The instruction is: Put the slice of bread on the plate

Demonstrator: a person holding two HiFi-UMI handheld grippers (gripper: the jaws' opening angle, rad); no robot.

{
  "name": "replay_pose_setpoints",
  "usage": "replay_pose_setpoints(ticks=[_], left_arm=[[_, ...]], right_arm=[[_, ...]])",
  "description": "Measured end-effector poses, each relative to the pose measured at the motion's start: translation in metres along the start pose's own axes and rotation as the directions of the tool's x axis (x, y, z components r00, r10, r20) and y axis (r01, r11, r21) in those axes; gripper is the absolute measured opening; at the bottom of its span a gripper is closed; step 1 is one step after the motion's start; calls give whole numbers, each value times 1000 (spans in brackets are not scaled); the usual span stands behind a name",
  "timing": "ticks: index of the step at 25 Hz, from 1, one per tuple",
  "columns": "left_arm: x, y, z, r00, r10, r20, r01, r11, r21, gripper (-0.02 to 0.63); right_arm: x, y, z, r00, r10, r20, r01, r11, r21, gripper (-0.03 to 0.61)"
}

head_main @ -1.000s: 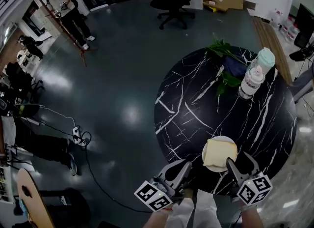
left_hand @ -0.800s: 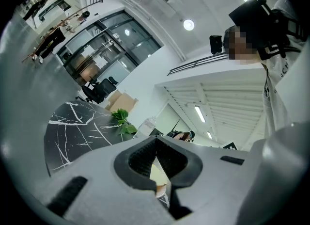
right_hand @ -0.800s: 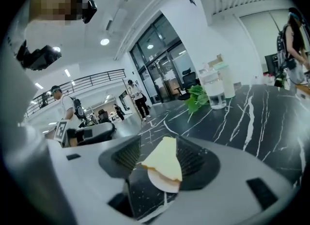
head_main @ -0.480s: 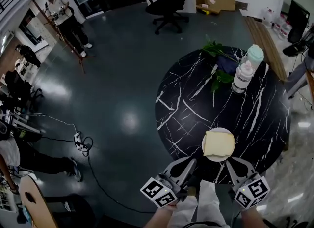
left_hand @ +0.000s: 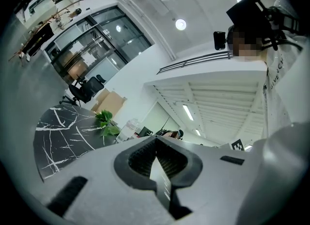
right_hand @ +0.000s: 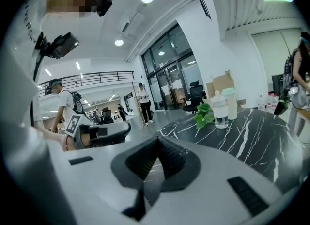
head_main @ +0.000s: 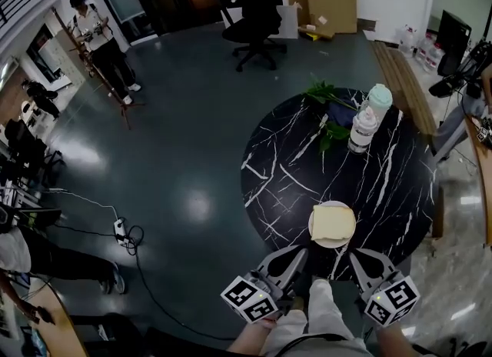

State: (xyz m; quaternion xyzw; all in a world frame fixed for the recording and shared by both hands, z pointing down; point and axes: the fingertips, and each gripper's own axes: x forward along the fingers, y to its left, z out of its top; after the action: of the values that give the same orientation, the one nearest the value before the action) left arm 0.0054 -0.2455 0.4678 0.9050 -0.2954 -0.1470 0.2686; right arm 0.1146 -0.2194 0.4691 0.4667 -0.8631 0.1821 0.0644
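The slice of bread (head_main: 333, 222) lies flat on the small white plate (head_main: 317, 241) near the front edge of the round black marble table (head_main: 300, 163). Both grippers hang just off that edge, close to the person's body and apart from the plate. My left gripper (head_main: 298, 255) is shut with nothing in it; in the left gripper view its jaws (left_hand: 156, 142) meet at the tips. My right gripper (head_main: 359, 258) is to the right of it, also shut and empty, and its jaws (right_hand: 157, 142) are closed in the right gripper view.
At the table's far side stand a clear bottle (head_main: 360, 128), a cup with a teal lid (head_main: 378, 100) and a leafy plant (head_main: 326, 100). An office chair (head_main: 254, 9) and a person (head_main: 96, 32) are further off on the dark floor. Cables (head_main: 123, 231) lie at the left.
Both grippers have drawn back from the plate and risen. The right gripper's jaws, open beside the plate before, have shut empty. The bread has stayed on the plate.
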Motion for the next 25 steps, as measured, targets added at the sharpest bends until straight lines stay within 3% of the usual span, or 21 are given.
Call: replay_pose_setpoints(ticks=[15, 25], left_arm=[[21, -23, 29, 999, -48, 14, 48, 999, 26, 8], [28, -13, 36, 999, -46, 7, 46, 998, 37, 8]], right_arm=[[-12, 13, 29, 999, 33, 24, -33, 999, -14, 11], [-7, 2, 31, 1000, 28, 11, -28, 999, -24, 11]])
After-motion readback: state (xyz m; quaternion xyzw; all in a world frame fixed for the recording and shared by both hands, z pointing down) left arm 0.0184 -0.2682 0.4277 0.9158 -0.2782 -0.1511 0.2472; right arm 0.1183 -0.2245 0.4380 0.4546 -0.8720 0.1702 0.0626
